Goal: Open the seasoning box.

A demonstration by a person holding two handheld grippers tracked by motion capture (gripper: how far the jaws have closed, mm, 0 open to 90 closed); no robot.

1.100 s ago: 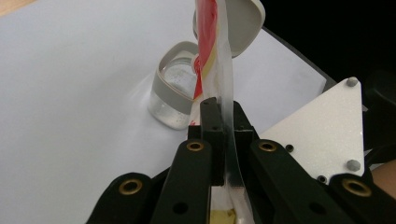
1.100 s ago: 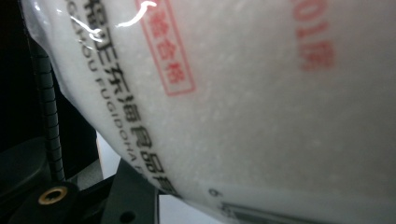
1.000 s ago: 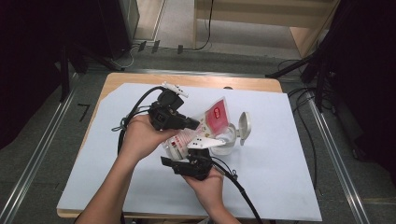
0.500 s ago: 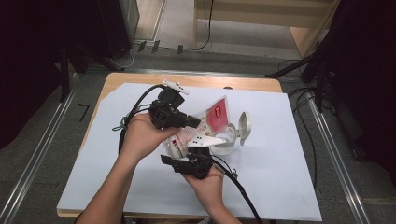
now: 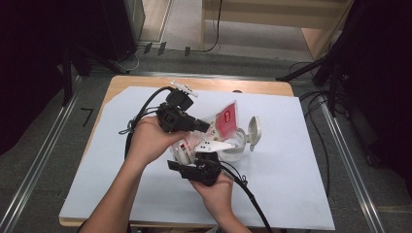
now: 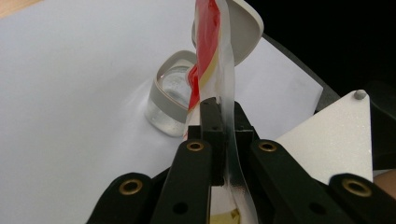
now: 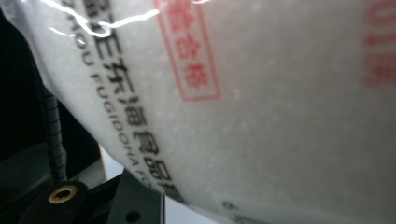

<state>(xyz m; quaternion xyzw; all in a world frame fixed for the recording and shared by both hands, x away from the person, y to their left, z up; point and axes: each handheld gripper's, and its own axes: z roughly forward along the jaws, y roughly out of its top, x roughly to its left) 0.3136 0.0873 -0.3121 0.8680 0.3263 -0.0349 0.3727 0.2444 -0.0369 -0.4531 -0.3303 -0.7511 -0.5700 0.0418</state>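
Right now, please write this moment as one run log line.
left tongs: shut on bag top | right tongs: closing on salt bag | open-lid container: under bag

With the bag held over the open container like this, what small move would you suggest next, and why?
Probably tilt the bag a little further so its lower end points into the clear container, whose lid stands open. The left hand-held gripper is shut on the bag's top edge, and the right hand-held gripper, whose jaws have just been closing, supports the white granular fill from below.

I see a glossy clear plastic pouch (image 5: 209, 138), a smooth translucent plastic jar (image 6: 170, 100), matt white paper (image 5: 301, 160) over the wooden tabletop (image 5: 243, 86), and matt black tools.
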